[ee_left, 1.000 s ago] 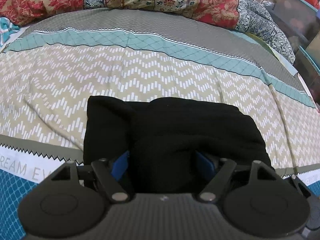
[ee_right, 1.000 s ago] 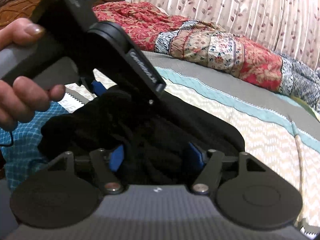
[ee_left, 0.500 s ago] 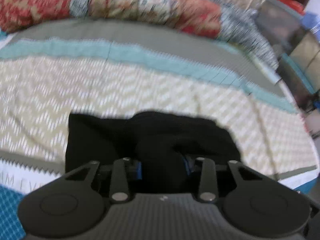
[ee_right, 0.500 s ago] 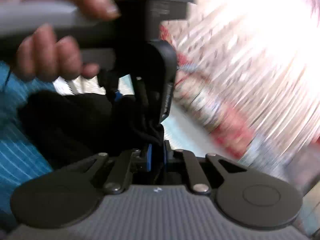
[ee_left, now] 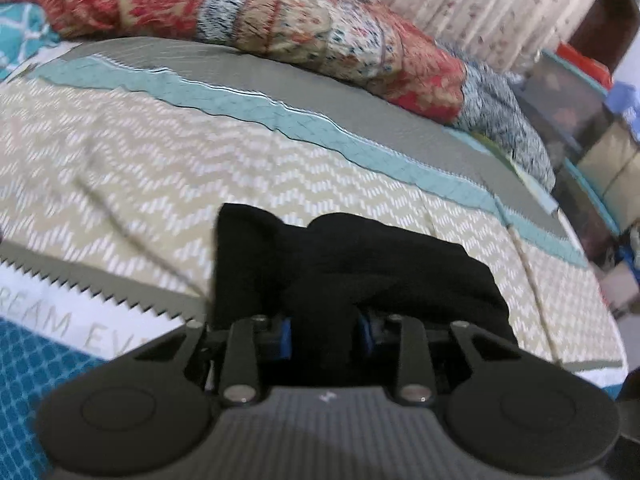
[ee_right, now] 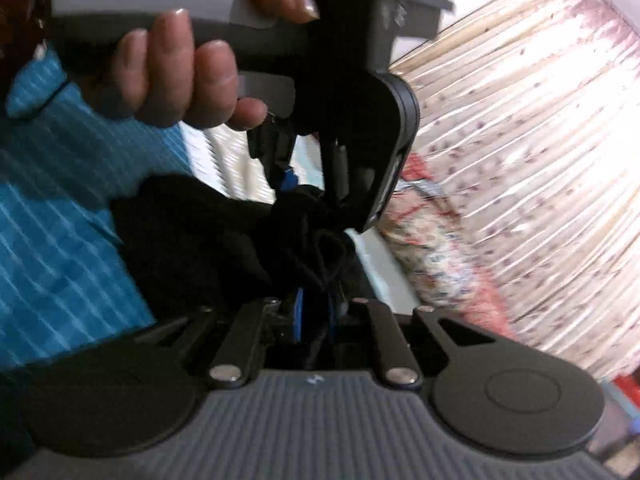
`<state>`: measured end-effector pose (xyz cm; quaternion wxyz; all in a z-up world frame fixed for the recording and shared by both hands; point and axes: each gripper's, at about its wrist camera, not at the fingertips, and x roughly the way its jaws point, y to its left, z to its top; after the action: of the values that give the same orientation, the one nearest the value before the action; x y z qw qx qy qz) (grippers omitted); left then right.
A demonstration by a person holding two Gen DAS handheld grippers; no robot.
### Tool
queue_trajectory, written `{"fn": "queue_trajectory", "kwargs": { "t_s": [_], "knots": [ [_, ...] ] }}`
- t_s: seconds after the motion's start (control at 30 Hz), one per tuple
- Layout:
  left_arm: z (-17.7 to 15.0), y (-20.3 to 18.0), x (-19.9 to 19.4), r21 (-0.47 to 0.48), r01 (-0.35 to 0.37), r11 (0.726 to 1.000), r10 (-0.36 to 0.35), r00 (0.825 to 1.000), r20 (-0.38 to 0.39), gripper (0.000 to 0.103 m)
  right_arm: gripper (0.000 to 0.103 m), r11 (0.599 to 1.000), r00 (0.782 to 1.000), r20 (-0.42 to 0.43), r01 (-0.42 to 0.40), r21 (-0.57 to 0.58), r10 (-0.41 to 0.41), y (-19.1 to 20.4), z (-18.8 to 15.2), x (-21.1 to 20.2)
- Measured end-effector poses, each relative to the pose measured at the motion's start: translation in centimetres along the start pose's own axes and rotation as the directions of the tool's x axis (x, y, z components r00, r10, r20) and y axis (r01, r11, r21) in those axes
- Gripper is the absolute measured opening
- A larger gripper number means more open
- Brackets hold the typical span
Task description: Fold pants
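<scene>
Gripping black pants (ee_left: pixel 352 268) over a patterned bedspread (ee_left: pixel 168 168) with both tools.

Clamping a bunched fold between the blue pads of the left gripper (ee_left: pixel 325 334); pinching another dark bunch in the nearly closed right gripper (ee_right: pixel 316 316). Lying in a heap on the bed, just ahead of both. Showing a hand (ee_right: pixel 180 76) around the left tool's grey handle; backing onto a floral quilt (ee_left: pixel 320 28) and a curtain (ee_right: pixel 540 160).

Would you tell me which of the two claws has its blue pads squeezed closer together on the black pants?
The right claw: its blue pads nearly meet on a thin bunch of black pants. The left claw clamps a thicker fold, pads visibly further apart.
</scene>
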<state>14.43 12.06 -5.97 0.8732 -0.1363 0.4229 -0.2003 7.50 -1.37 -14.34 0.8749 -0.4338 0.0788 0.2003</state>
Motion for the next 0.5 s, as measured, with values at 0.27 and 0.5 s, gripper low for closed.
{"fn": "queue_trajectory", "kwargs": {
  "t_s": [0.27,0.5],
  "knots": [
    [1.7,0.7,-0.4,-0.032,0.052,0.998,-0.052,0.999,0.006,0.091,0.032,0.991,0.997,-0.049,-0.056,0.118,0.062,-2.3,-0.2,-0.8],
    [5.5,4.1,1.9,-0.238,0.186,0.953,-0.207,0.976,-0.067,0.1,0.066,0.92,0.972,0.057,-0.235,0.315,0.228,-6.5,0.6,-2.0]
  ]
}}
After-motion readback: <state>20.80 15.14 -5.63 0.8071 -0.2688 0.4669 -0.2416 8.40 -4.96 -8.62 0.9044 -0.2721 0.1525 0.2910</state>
